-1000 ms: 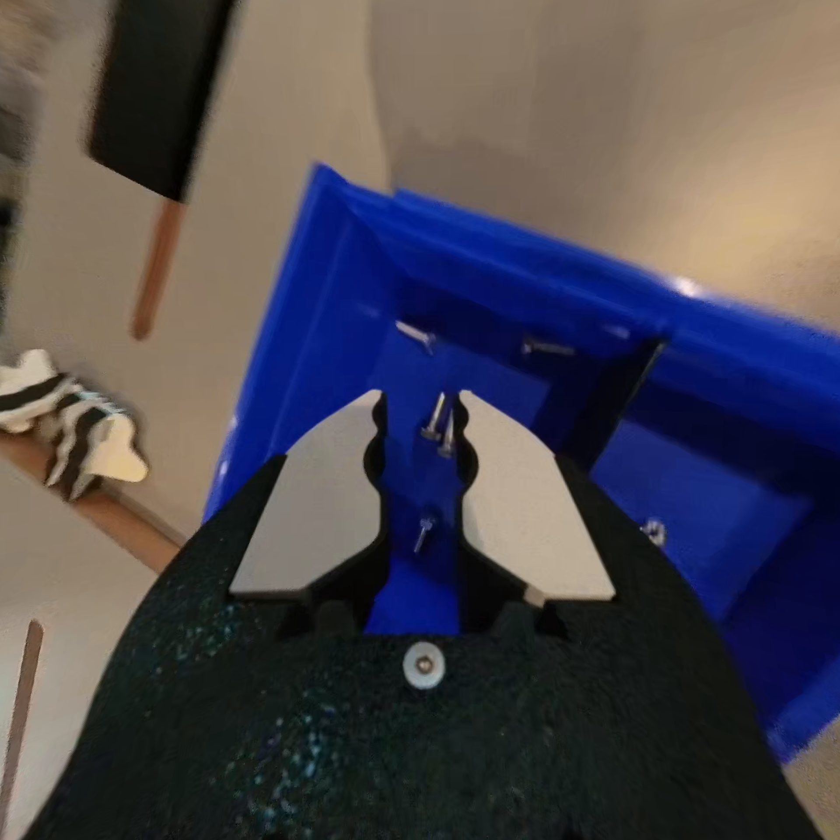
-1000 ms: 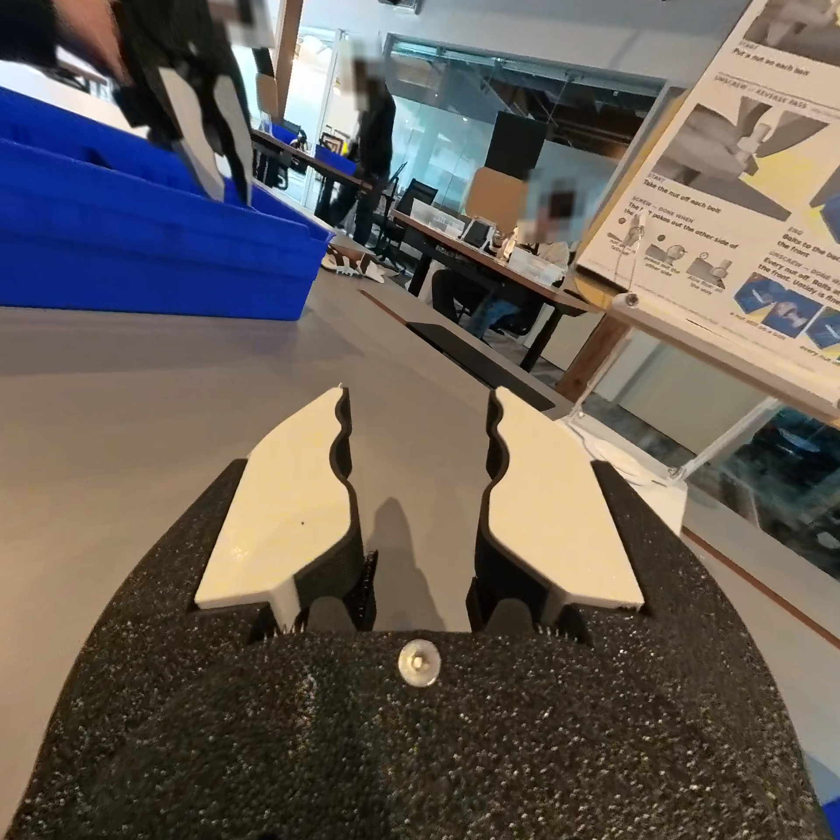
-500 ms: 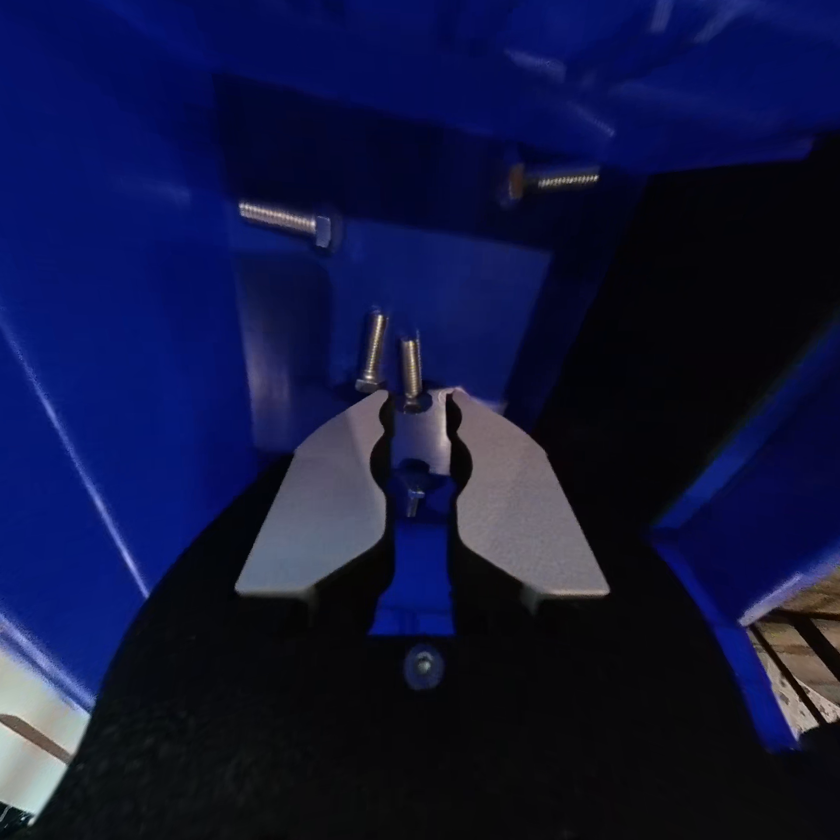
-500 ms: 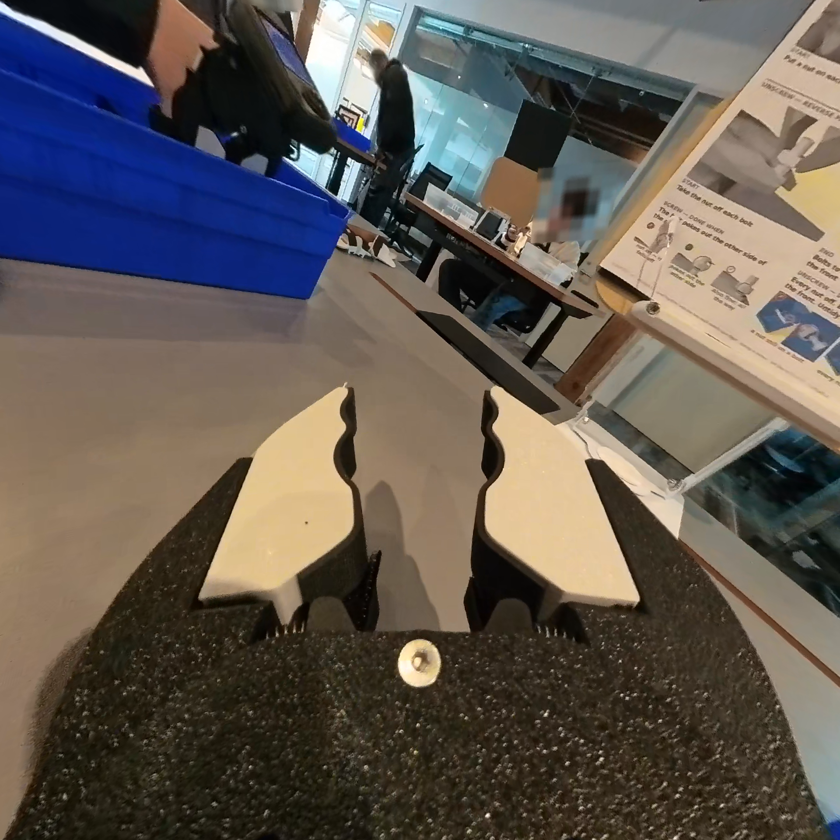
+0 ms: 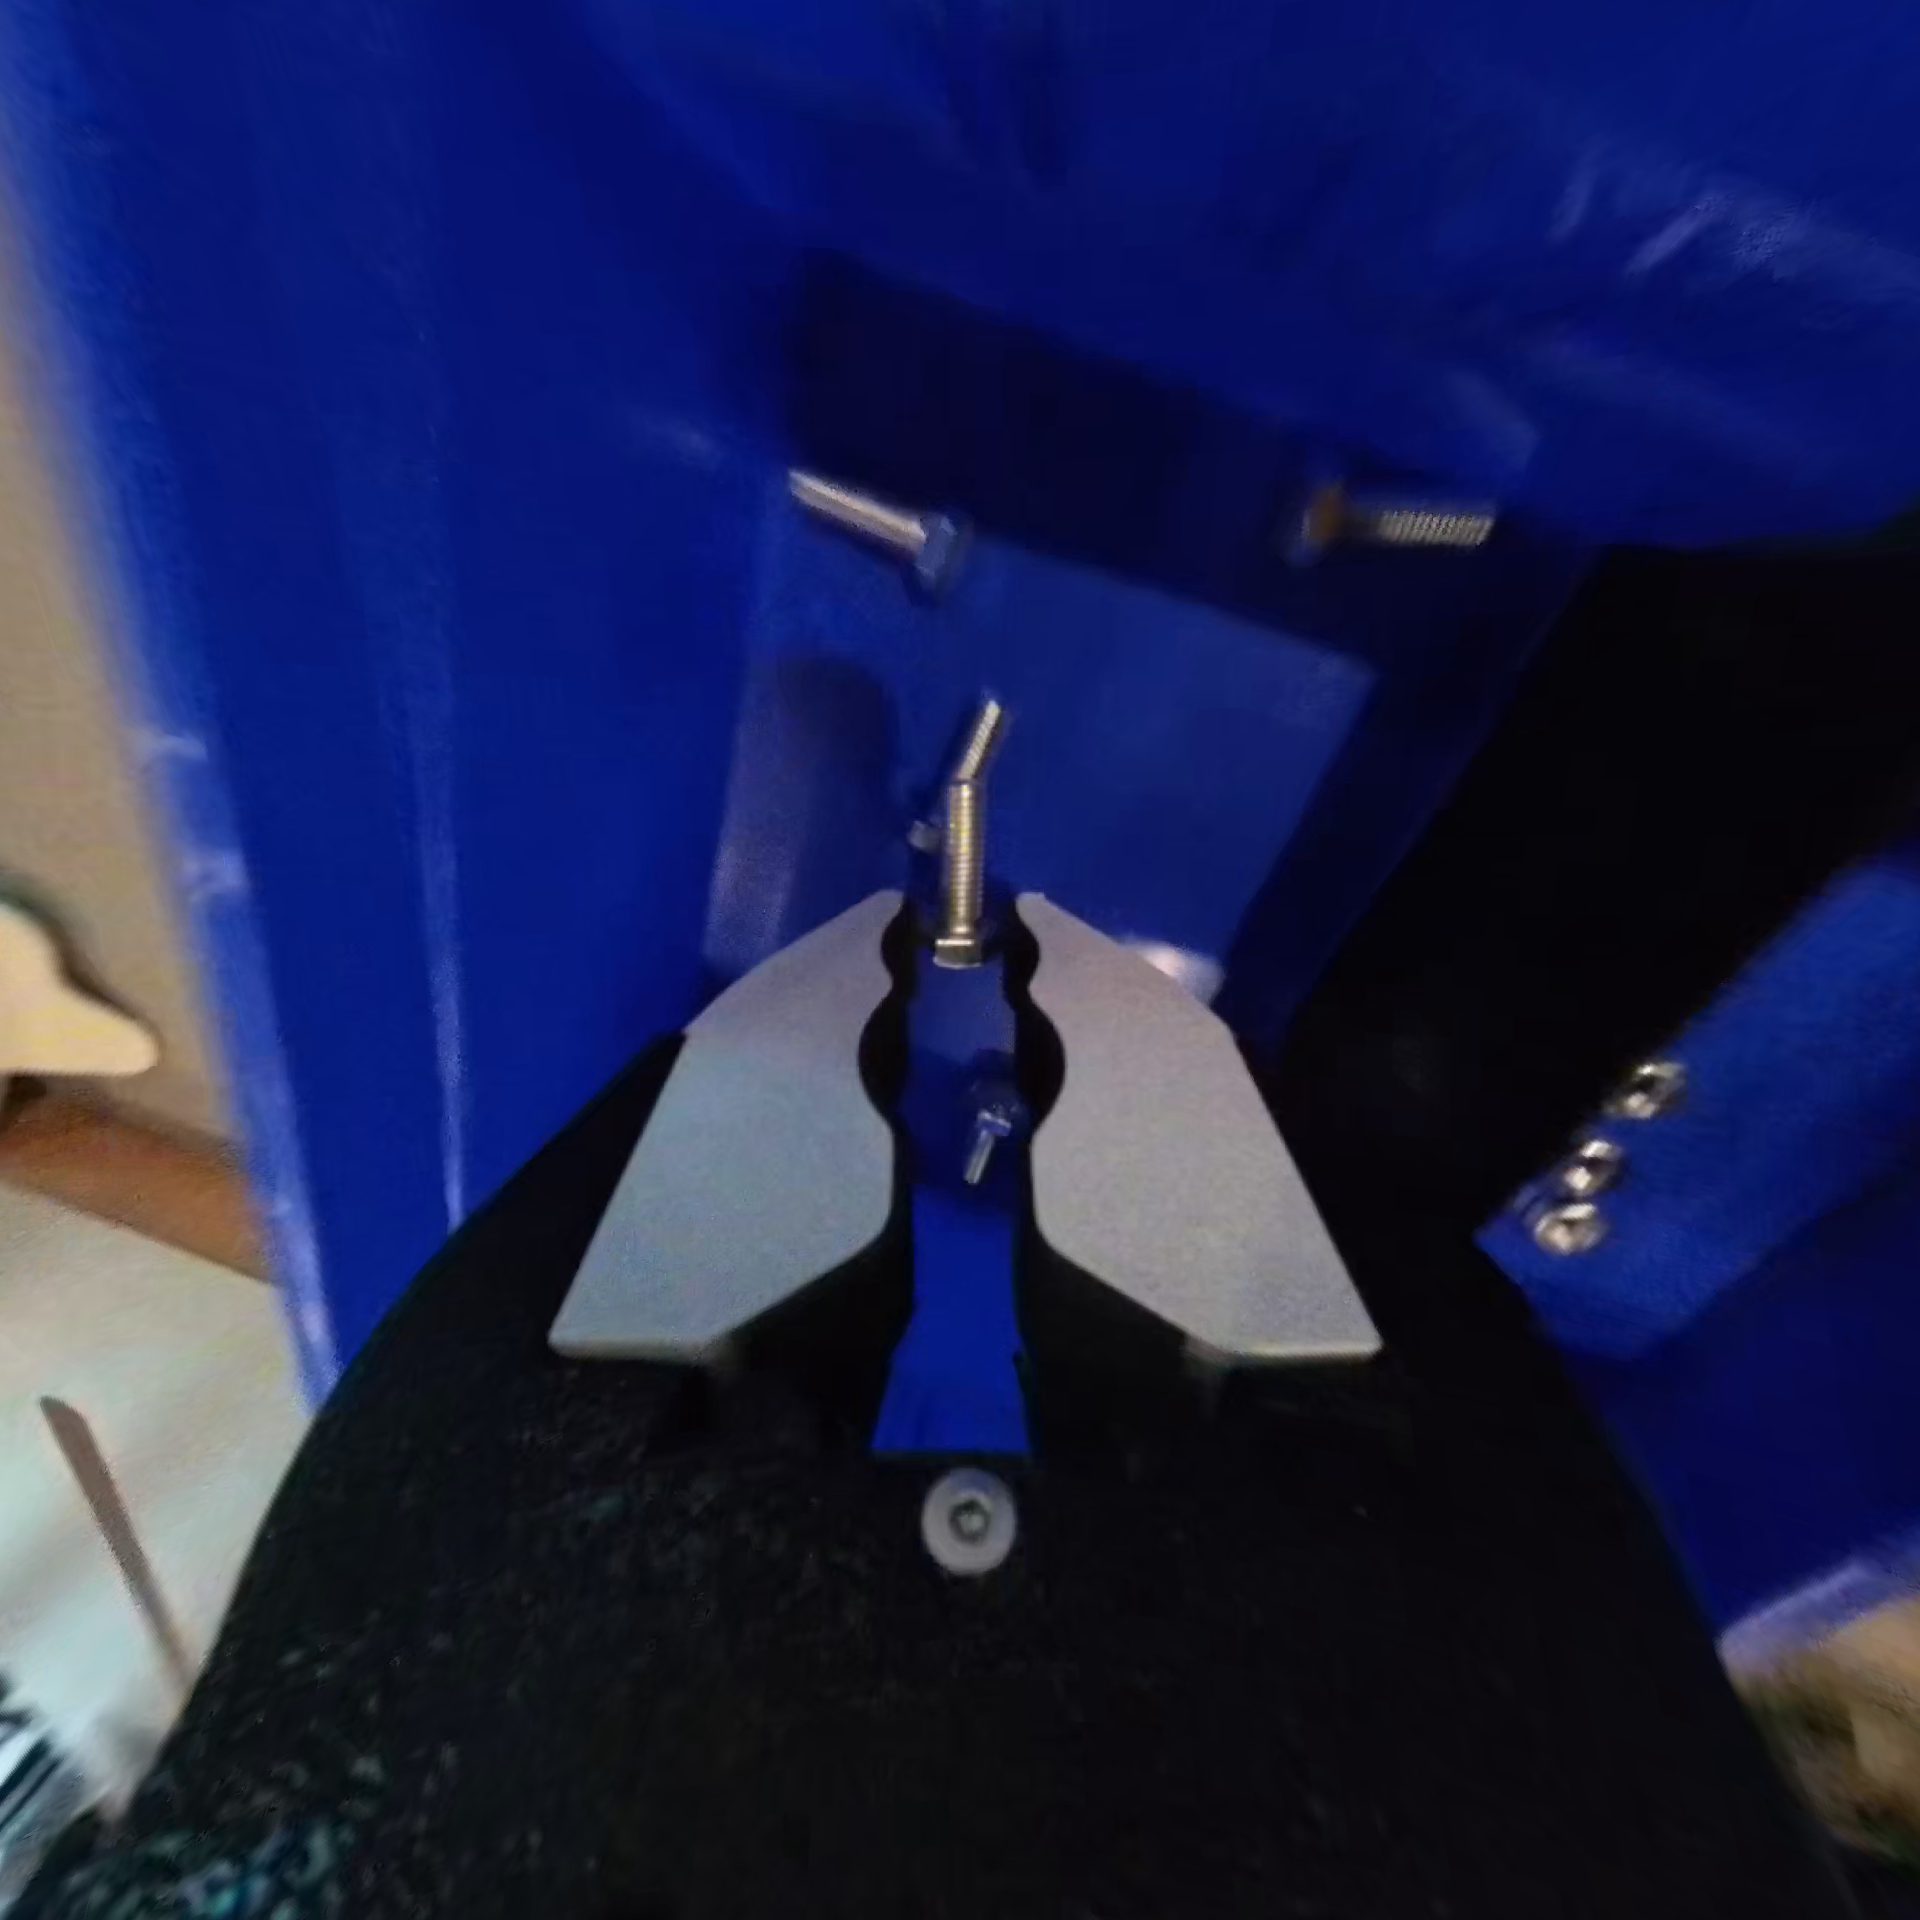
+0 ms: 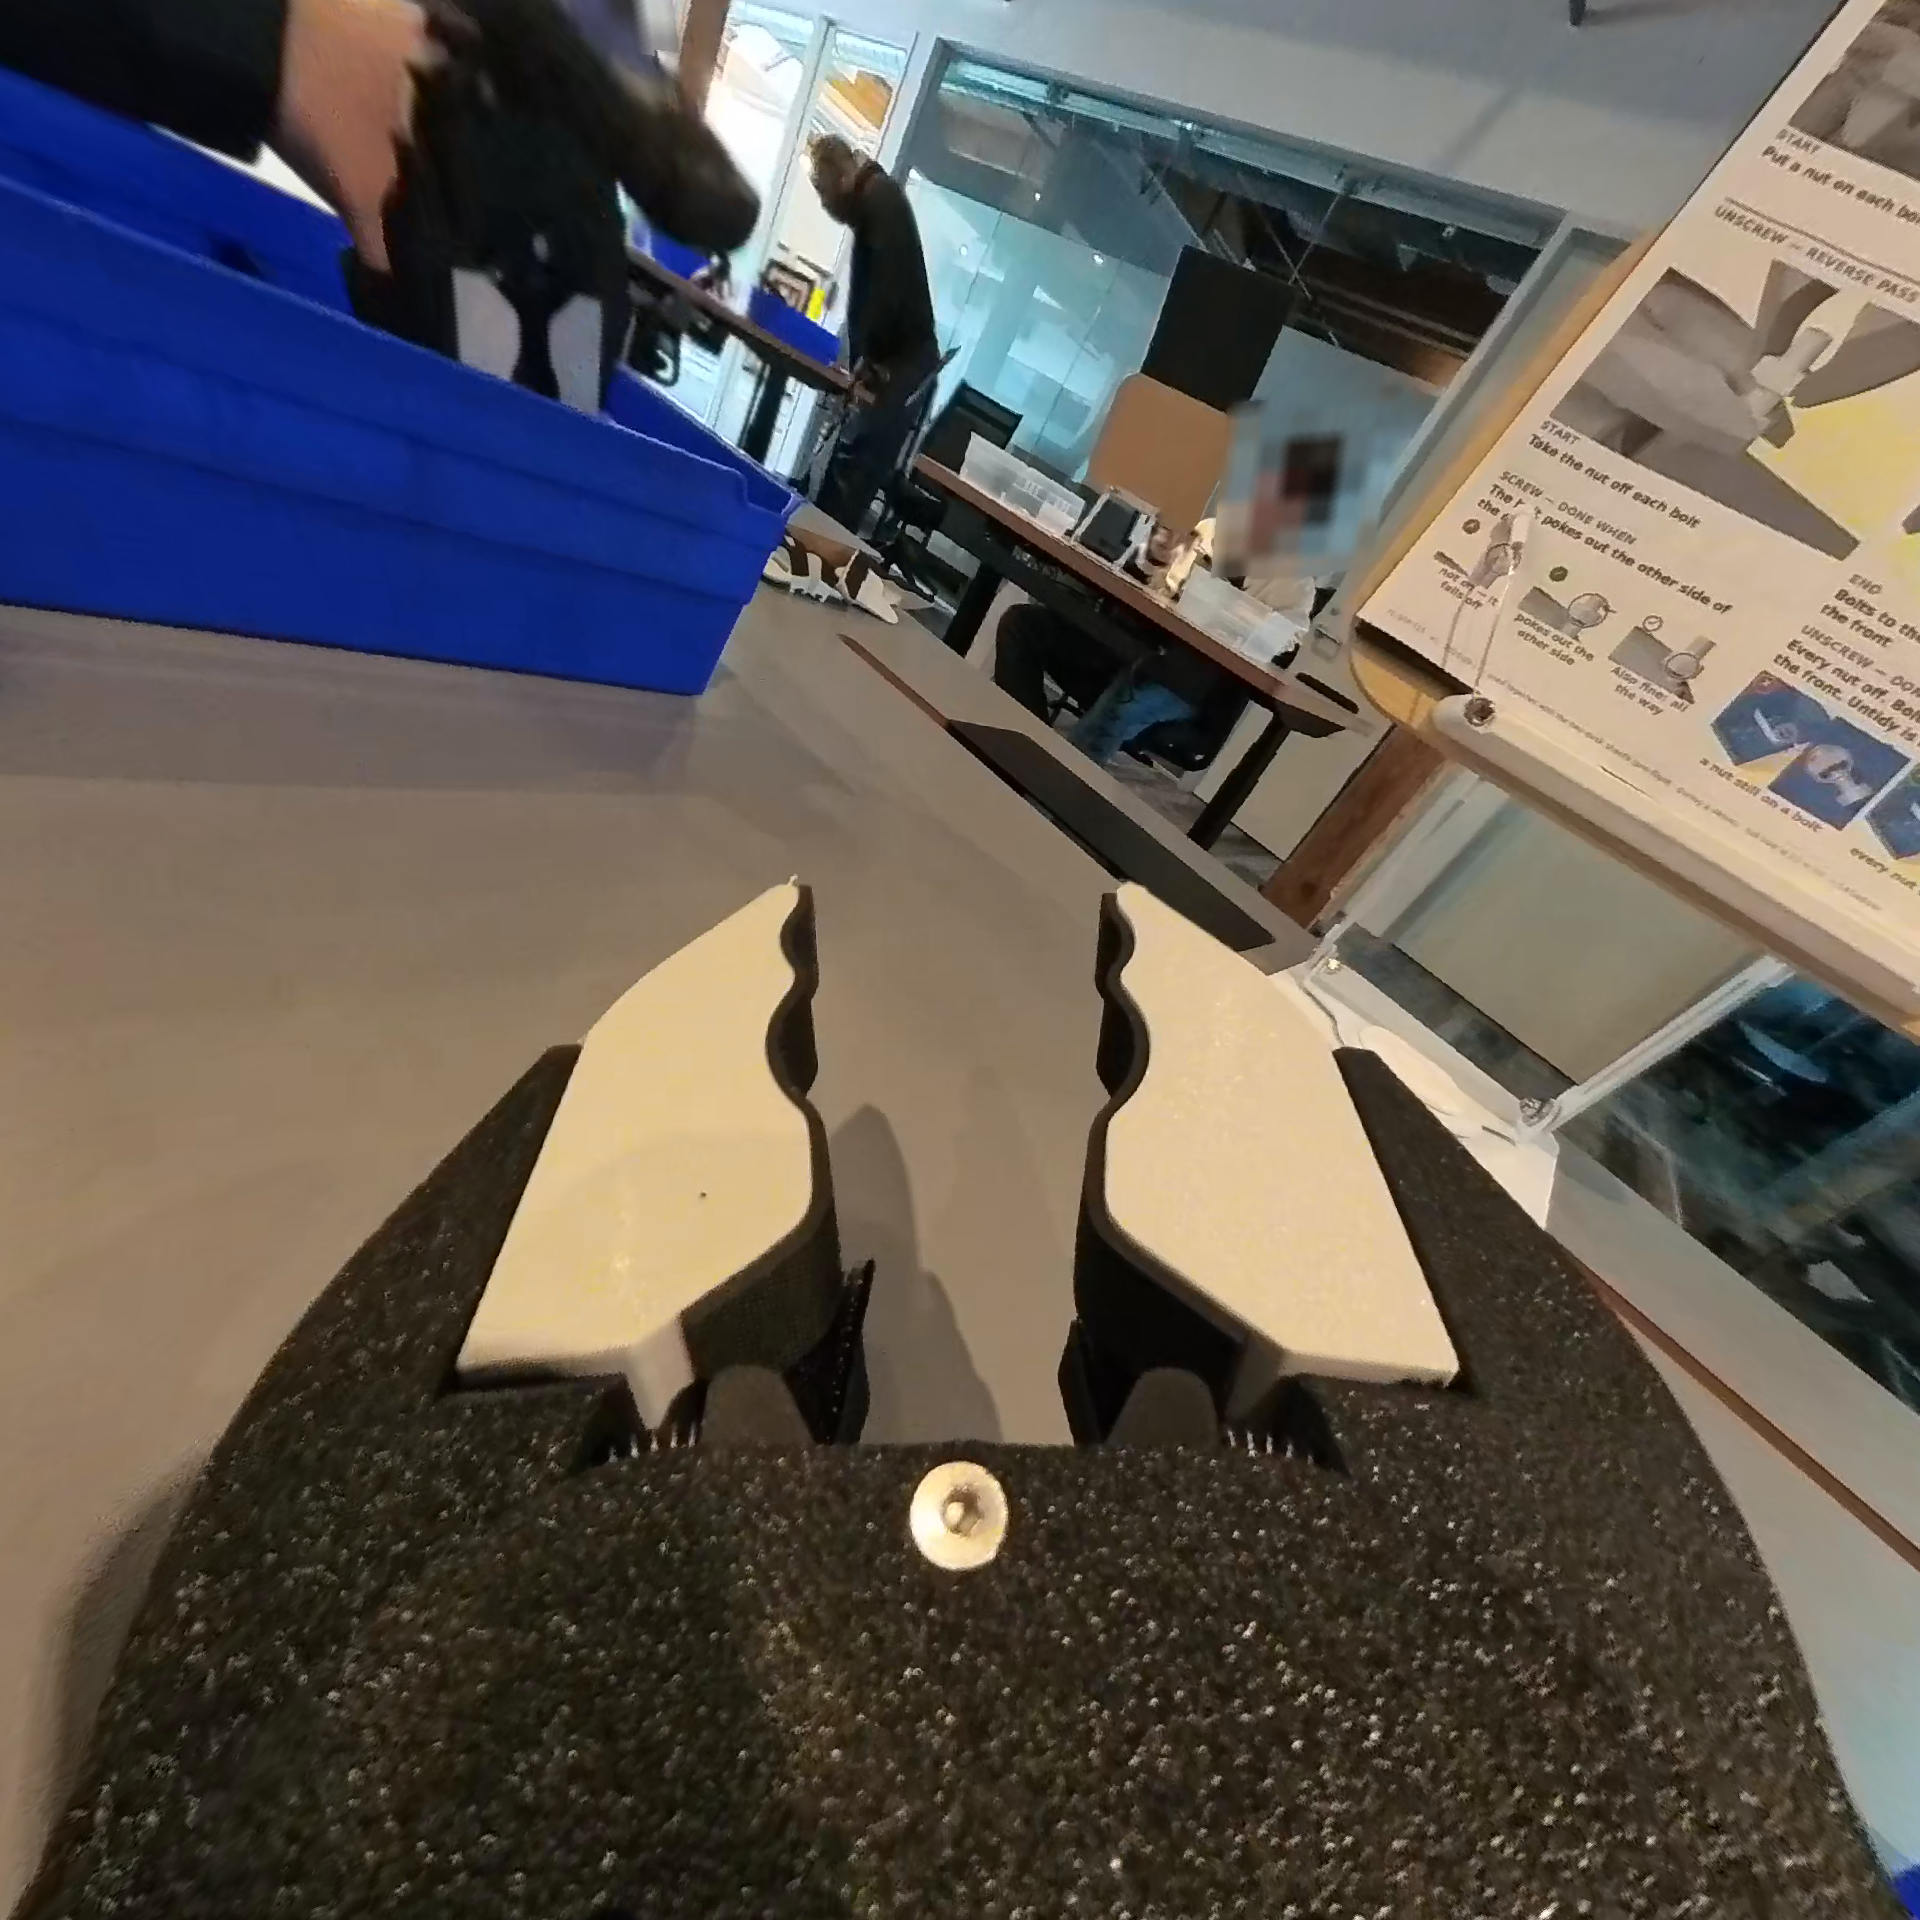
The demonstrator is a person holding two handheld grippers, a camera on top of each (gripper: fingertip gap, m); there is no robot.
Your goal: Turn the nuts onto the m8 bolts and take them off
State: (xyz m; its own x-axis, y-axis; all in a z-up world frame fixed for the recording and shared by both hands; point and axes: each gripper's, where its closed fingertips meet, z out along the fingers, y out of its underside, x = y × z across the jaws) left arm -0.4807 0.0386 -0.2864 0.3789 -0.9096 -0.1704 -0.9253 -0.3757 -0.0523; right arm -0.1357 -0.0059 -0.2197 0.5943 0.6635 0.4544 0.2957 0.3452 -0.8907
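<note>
1. We see the tabletop (image 6: 416,935) carrying the blue bin (image 6: 312,520).
2. Our left tongs (image 5: 961,925) reach inside the bin and are clamped on a bolt (image 5: 961,873) at its head, shank pointing away.
3. Our right tongs (image 6: 956,935) hover over the tabletop, apart, gripping nothing.
4. Three nuts (image 5: 1590,1174) lie in the neighbouring compartment.

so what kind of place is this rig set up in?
Looks like a shared office or lab workspace with a data-collection bench. A blue parts bin sits on a grey table, a printed instruction board stands at the right, and desks behind stand before glass partitions.
</note>
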